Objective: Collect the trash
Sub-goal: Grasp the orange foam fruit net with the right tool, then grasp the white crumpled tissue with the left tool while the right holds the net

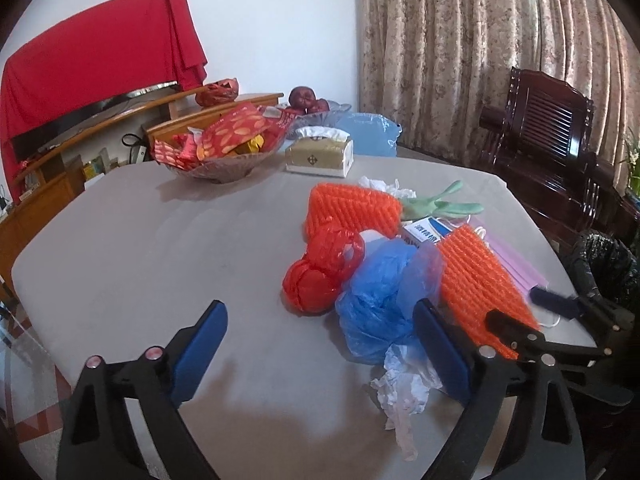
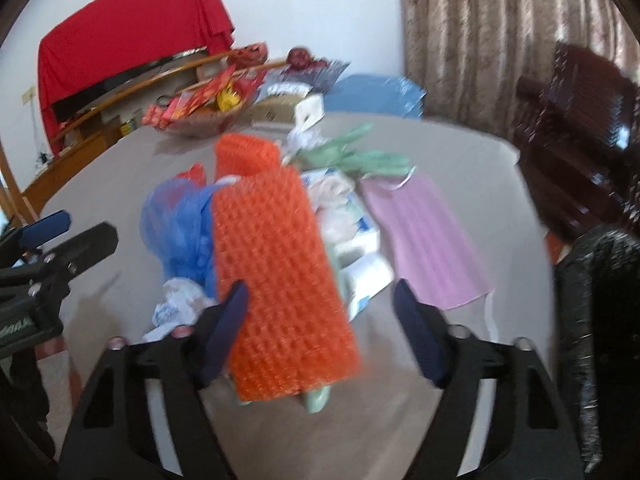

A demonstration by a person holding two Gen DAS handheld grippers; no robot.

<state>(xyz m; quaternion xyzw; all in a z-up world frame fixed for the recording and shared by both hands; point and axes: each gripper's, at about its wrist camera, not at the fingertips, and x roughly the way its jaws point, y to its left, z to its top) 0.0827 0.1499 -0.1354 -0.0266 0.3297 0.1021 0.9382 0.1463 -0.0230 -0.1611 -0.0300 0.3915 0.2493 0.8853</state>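
Note:
A heap of trash lies on the grey table (image 1: 140, 248). In it are a long orange foam net (image 1: 480, 288), a second orange net (image 1: 352, 208), a red plastic bag (image 1: 320, 268), a blue plastic bag (image 1: 384, 292), crumpled white plastic (image 1: 404, 392), a green glove (image 1: 440, 204) and a pink face mask (image 1: 516, 264). My left gripper (image 1: 320, 312) stands open just short of the red and blue bags. My right gripper (image 2: 320, 290) straddles the near end of the long orange net (image 2: 280, 280). Its left pad is at the net's edge and its right pad stands apart. A black bin bag (image 2: 596, 320) hangs beside the table at the right.
A tissue box (image 1: 320, 154) and a bowl of red packets (image 1: 220, 148) stand at the table's far side. A dark wooden chair (image 1: 548, 140) is at the right before a curtain. A wooden cabinet (image 1: 48, 196) with a red cloth is at the left.

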